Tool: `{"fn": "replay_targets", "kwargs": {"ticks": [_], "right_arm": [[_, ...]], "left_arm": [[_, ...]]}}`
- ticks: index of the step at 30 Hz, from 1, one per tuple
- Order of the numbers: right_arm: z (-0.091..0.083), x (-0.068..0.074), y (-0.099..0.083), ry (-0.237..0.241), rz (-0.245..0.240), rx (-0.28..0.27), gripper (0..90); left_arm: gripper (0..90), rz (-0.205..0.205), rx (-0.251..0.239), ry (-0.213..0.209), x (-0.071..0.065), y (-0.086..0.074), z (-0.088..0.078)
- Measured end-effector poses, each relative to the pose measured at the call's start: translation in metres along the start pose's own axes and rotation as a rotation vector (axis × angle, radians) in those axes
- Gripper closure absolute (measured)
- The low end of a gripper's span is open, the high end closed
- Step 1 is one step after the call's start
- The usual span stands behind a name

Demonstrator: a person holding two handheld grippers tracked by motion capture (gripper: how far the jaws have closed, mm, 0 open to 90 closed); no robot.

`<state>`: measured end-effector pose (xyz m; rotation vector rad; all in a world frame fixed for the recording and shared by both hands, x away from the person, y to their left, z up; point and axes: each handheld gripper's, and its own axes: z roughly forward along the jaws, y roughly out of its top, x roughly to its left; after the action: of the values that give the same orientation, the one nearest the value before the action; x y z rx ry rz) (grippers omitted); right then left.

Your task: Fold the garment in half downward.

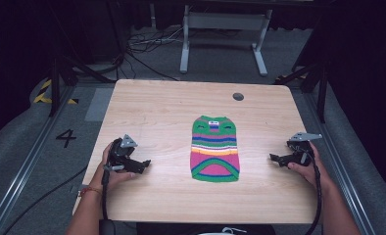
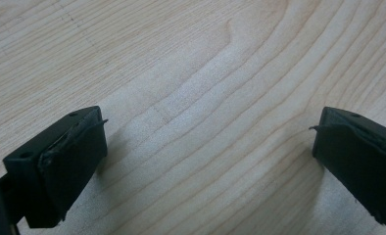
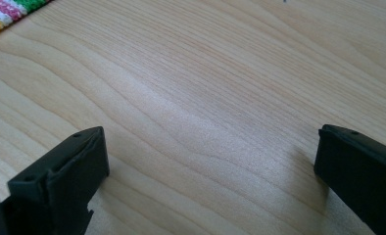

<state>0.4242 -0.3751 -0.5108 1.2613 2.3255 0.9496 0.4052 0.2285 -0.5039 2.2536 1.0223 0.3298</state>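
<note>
Striped knit garment (image 1: 215,148), green-trimmed with pink, yellow and blue bands, lies flat on the wooden table (image 1: 152,112), right of centre and nearer the front edge than the far one. Left gripper (image 1: 141,165) rests near the left edge, jaws spread wide, nothing between them. Right gripper (image 1: 276,158) sits near the right edge, likewise spread and empty, well apart from the garment.

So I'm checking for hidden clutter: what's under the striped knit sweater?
The striped knit sweater lies flat on the wooden table. Bare wood shows around it; whatever lies beneath stays covered, though no bulge shows.
</note>
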Motion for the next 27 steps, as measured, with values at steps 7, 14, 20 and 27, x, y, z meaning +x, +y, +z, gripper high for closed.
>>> {"fn": "replay_targets", "kwargs": {"ticks": [7, 14, 20, 27], "right_arm": [[-0.001, 0.002, -0.001, -0.032, 0.030, 0.000, 0.0], [-0.002, 0.003, -0.002, -0.051, 0.048, 0.000, 0.0], [-0.003, 0.002, -0.002, -0.057, 0.056, 0.002, 0.0], [-0.009, 0.000, -0.001, -0.065, 0.070, 0.006, 18.9]], "left_arm": [[0.4, 0.012, -0.002, -0.015, 0.001, 0.001, 0.001], [0.4, 0.007, -0.002, -0.012, 0.001, 0.000, 0.000], [1.0, -0.030, 0.011, 0.019, -0.003, 0.000, -0.002], [23.2, -0.027, -0.012, -0.001, -0.001, -0.002, -0.010]]}}
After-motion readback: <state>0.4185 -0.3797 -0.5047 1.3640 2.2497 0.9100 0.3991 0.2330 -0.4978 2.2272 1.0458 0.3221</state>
